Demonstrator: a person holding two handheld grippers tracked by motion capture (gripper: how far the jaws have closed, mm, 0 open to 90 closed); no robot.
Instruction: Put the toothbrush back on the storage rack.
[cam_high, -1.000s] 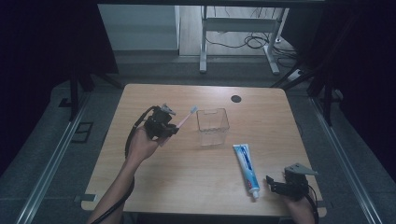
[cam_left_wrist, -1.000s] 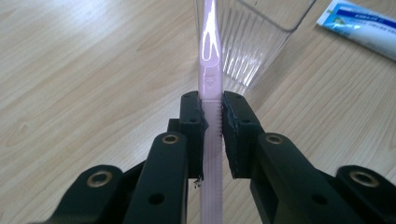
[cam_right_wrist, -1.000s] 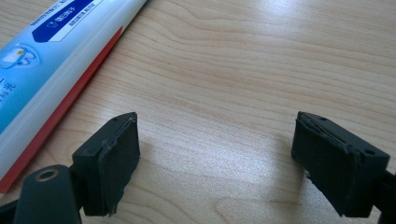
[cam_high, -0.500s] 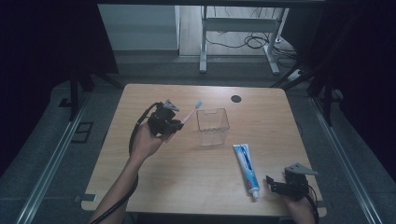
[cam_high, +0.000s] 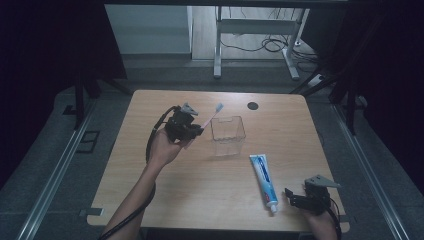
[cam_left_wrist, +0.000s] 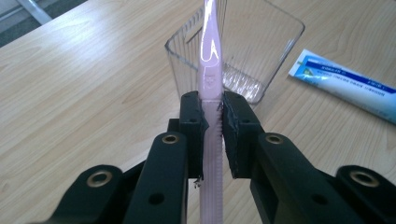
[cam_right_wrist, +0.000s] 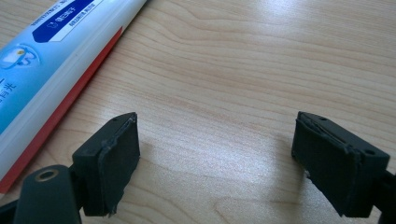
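From the high view, the left gripper (cam_high: 196, 131) is hanging over the left-centre of the table (cam_high: 150, 200), held up in the person's left hand (cam_high: 165, 146). It is pinching a pink toothbrush (cam_high: 212, 114) by the handle, and the brush is slanting up and away so that its blue head is sitting just over the near-left rim of the clear cup (cam_high: 227, 135). The cup is standing upright just beside the gripper. A toothpaste tube (cam_high: 263, 180) is lying flat nearer the person, to the right, with its cap end pointing at the table's near edge. The right gripper (cam_high: 291, 197) is resting low at the near right corner, close beside the tube's cap end.

In the left gripper view, the jaws are pressing on the toothbrush (cam_left_wrist: 209, 88) from both sides, at the ribbed part of its handle. The brush is running straight ahead across the cup (cam_left_wrist: 261, 51) opening, and the tube (cam_left_wrist: 345, 86) is lying beyond to the right.

In the right gripper view, the right gripper (cam_right_wrist: 215, 163) is spread wide with bare table (cam_right_wrist: 261, 70) between its jaws. The tube (cam_right_wrist: 51, 60) is lying just outside the left jaw, apart from it.
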